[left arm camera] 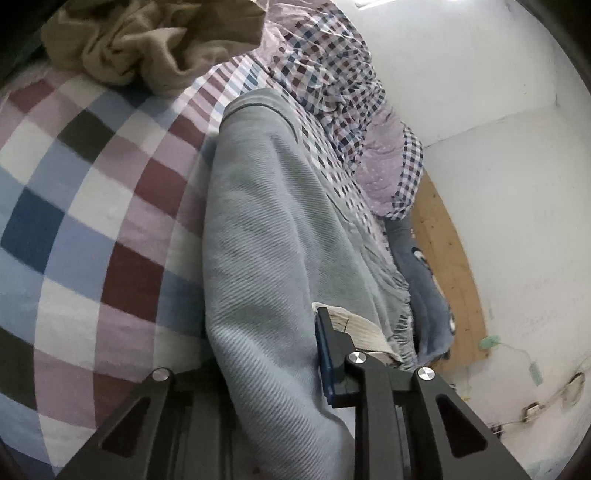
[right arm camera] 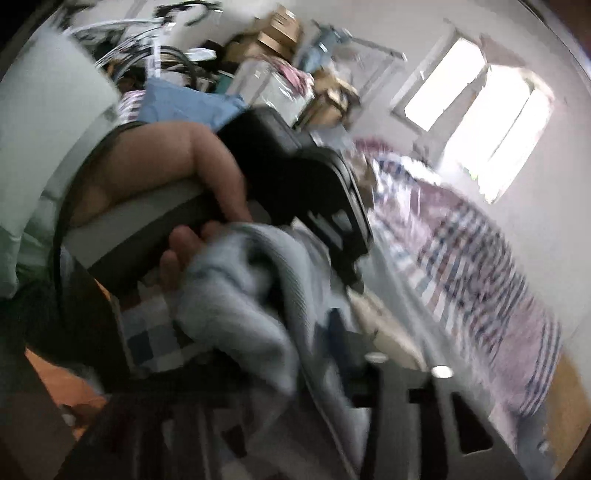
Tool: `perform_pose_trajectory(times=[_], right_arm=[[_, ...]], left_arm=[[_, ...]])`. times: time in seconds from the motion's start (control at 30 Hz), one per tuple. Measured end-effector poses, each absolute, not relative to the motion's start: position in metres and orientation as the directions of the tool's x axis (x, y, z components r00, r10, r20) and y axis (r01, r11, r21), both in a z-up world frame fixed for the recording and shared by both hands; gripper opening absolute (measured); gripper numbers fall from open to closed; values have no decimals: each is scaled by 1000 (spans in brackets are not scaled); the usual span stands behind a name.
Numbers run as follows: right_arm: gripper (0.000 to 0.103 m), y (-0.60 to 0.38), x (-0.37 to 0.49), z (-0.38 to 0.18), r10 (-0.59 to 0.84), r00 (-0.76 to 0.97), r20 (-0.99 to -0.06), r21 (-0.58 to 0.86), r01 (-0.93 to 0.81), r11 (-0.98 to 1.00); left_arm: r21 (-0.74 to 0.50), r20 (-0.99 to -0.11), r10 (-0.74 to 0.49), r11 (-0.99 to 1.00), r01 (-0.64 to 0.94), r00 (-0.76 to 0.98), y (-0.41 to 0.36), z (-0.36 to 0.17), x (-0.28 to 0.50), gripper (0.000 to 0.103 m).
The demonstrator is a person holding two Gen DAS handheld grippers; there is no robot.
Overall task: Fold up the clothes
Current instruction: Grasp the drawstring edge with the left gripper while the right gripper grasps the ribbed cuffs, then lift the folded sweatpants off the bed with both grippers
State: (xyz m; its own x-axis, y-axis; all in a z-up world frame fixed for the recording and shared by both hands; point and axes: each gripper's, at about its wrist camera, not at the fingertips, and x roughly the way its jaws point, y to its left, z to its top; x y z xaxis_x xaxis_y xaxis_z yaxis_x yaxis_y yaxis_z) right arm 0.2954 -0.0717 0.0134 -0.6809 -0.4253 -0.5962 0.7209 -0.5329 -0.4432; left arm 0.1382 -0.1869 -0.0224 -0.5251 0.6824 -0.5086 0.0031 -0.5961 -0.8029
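Note:
A grey-blue ribbed garment hangs lengthwise over the checked bed sheet and runs down between the fingers of my left gripper. That gripper is shut on it. Only its right finger, with a blue pad, shows; the cloth hides the other one. The right wrist view is blurred. In it the same garment is bunched and drapes down into my right gripper, which looks shut on it. Just above, a hand holds the black left gripper.
A crumpled beige garment lies at the far end of the bed. A checked quilt is heaped against the white wall. A blue printed garment hangs off the bed edge above the wooden floor, near cables. Stacked boxes and a window are behind.

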Motion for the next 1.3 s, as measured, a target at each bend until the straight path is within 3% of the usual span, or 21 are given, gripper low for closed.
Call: perform_pose_trajectory(times=[0.2,0.43,0.6,0.67,0.83,1.07,1.3], right_arm=[[66,-10,265,48,-492,-502,-712,-123,778,-616],[76,120,192,105,-528,-487,-695,121,645,-754],[82,205,125,83,-633,-326,-702,463,466,-754],[82,230,108,65,-649,-302,-698,530,392,-752],[82,261,92,26,-736,-248,-631,675,294,-677],[83,233,76,-2,-744,-108,-659,691,304,-656],[87,222,66,-7,-793,-72,-606,741,311,-595]], left_arm=[[-757,-556,645,-653,-1,-524,-178,-20,137,24],[-710,-583,614,-703,-34,-533,-170,-17,139,24],[-714,-577,617,-699,-36,-535,-165,-19,134,25],[-718,-573,620,-695,-37,-536,-167,-21,134,25],[-721,-567,623,-692,-42,-539,-171,-24,135,25],[-720,-566,623,-693,-44,-540,-169,-24,133,25],[-719,-566,622,-693,-44,-542,-168,-25,131,26]])
